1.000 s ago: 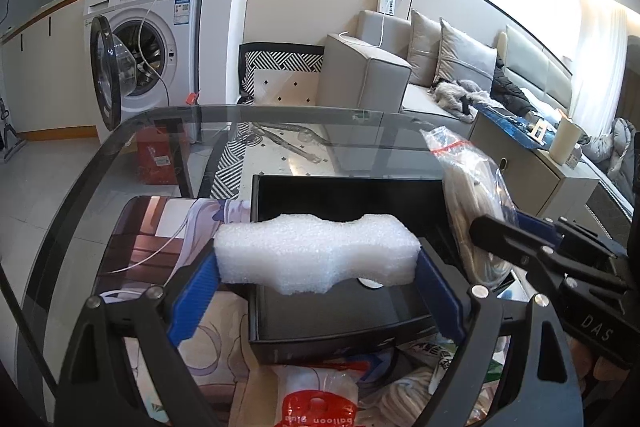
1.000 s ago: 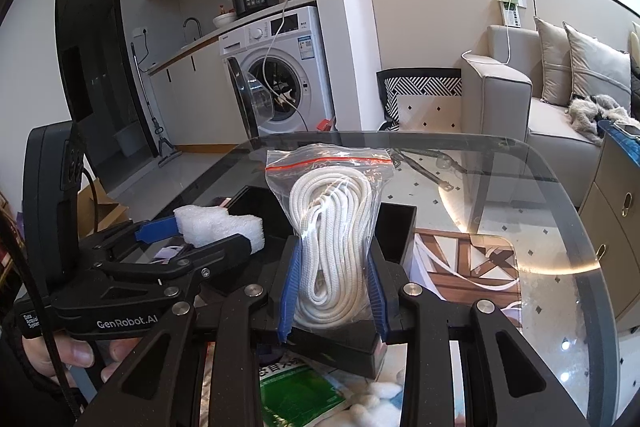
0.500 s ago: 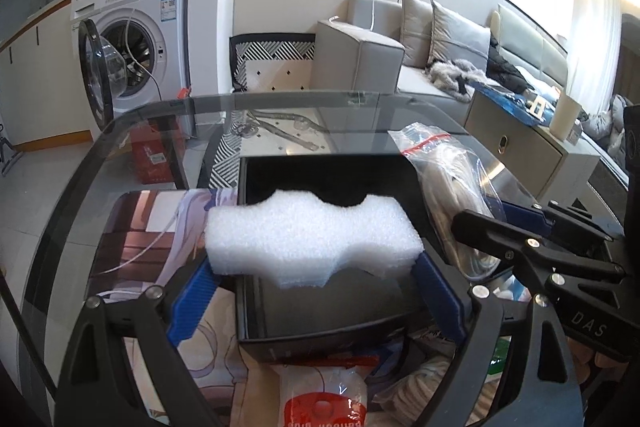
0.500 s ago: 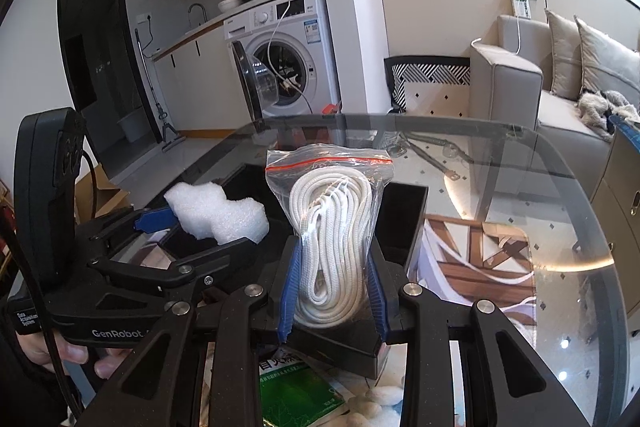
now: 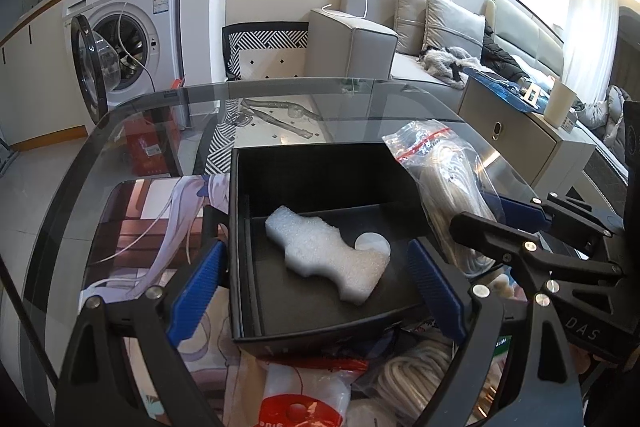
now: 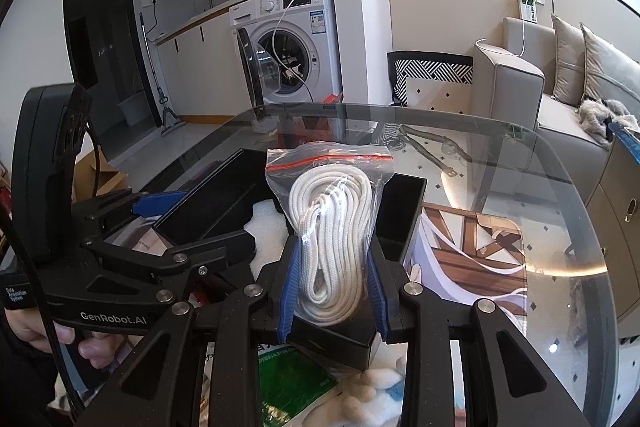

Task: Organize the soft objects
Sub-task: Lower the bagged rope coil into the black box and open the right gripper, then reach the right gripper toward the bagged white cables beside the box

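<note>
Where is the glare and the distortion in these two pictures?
Left wrist view: window at upper right blown out, glass table edge bowed by the fisheye. Right wrist view: a bright streak on the table's right side, dark vignette in the corners; bagged rope is sharp.

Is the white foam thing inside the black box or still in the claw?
Inside. The foam piece lies on the black box floor, left claw open around nothing.

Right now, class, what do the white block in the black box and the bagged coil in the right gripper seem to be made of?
White block: apparently expanded packing foam, matte, with a grainy, beaded surface and wavy cut edges.
Coil: looks like braided white cord, cotton or synthetic, showing a woven texture.
Its bag: clear, glossy plastic film with a red zip strip, wrinkled and reflective.
Black box: matte, possibly cardboard; unclear.
</note>
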`<move>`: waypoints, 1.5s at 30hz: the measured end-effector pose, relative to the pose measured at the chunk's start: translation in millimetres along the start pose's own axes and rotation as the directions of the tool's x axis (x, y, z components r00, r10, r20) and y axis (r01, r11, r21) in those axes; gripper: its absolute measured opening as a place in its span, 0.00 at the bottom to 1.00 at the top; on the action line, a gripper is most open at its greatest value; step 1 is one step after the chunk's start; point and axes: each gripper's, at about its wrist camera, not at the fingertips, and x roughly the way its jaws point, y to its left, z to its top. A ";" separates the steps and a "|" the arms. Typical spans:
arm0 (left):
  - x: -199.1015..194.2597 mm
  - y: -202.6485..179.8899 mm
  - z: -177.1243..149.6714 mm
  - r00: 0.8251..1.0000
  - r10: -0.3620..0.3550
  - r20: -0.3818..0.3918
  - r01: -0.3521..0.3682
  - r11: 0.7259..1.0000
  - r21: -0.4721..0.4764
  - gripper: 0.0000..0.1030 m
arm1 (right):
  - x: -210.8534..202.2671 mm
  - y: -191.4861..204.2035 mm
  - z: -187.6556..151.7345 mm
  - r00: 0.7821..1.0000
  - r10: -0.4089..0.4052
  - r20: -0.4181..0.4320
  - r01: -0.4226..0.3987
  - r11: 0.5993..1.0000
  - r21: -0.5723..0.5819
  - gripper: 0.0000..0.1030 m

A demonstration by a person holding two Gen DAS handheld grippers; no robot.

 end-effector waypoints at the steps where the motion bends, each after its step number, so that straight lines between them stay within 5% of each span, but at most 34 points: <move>1: -1.0 -0.8 -0.9 1.000 -0.001 0.001 0.001 1.000 0.001 0.89 | -0.4 0.2 0.7 1.000 0.000 -0.001 0.000 1.000 -0.002 0.30; 8: -3.1 -2.0 -2.6 1.000 -0.015 -0.012 0.015 1.000 0.002 0.89 | 1.3 -2.3 2.6 1.000 0.009 -0.011 -0.009 1.000 -0.011 0.34; 15: -21.7 1.4 -6.6 0.999 -0.034 0.029 0.034 0.999 -0.003 1.00 | -21.9 -6.6 -0.2 0.997 -0.052 0.063 0.052 0.999 -0.002 0.75; 22: -48.1 6.3 -13.8 0.997 0.006 0.078 -0.006 1.000 0.003 1.00 | -56.5 -15.3 -13.2 0.994 -0.062 0.087 0.056 0.996 0.070 0.97; 45: -100.8 17.0 -49.6 0.993 0.026 0.116 -0.023 1.000 -0.021 1.00 | -110.2 6.4 -71.9 0.997 -0.080 0.021 0.078 0.994 0.070 1.00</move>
